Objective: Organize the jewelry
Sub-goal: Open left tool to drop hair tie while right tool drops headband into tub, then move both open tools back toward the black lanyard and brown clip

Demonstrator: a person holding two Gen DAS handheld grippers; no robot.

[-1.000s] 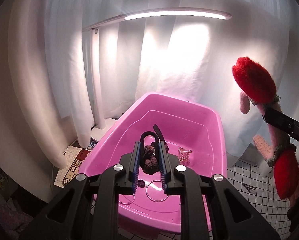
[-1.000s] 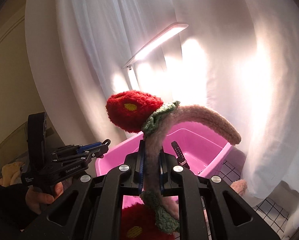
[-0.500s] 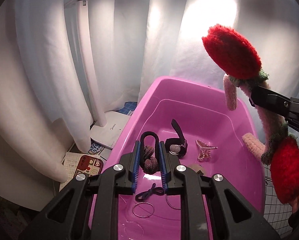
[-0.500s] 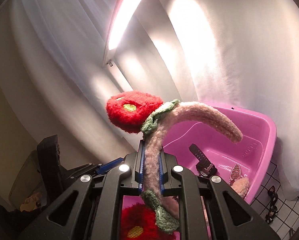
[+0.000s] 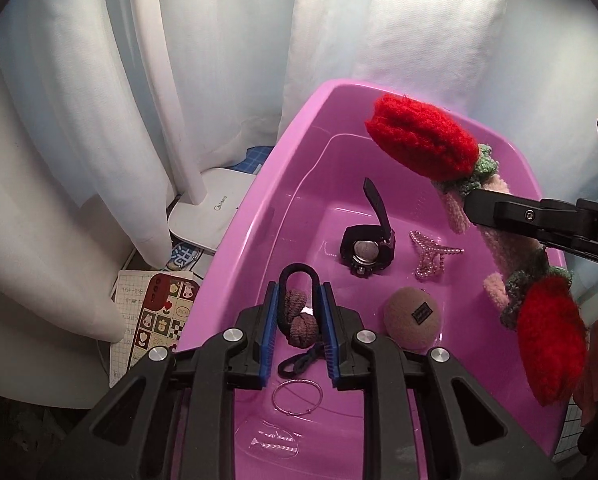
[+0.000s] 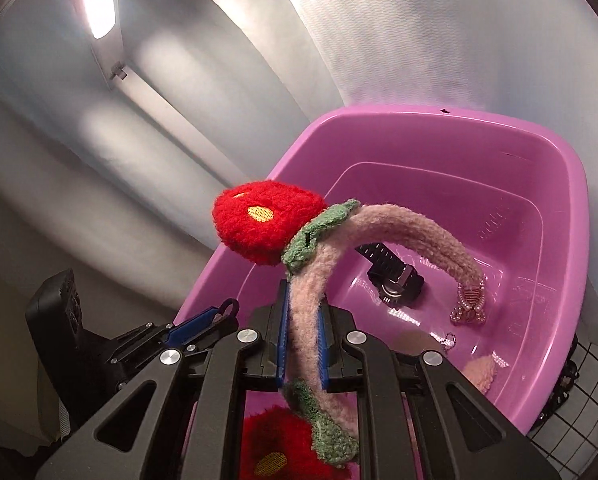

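Note:
My left gripper [image 5: 299,312] is shut on a brown knotted hair tie [image 5: 299,320] with a black elastic loop, held over the near left part of the pink bin [image 5: 235,248]. My right gripper [image 6: 303,320] is shut on a pink fuzzy headband [image 6: 419,232] with red strawberries and holds it above the bin's right side; it also shows in the left wrist view [image 5: 423,140]. In the bin lie a black watch [image 5: 367,248], a pearl hair clip [image 5: 431,256], a beige round puff [image 5: 413,318], a dark hair tie [image 5: 299,362] and a silver bangle [image 5: 297,396].
A white lamp base [image 5: 211,208] stands left of the bin, with sticker sheets [image 5: 155,320] beside it. White curtains hang behind. A grid mat [image 6: 571,392] with a dark item lies right of the bin.
Both grippers have moved forward and tilted down over the bin. The headband now hangs lower over the bin's right side. The puff has come into view.

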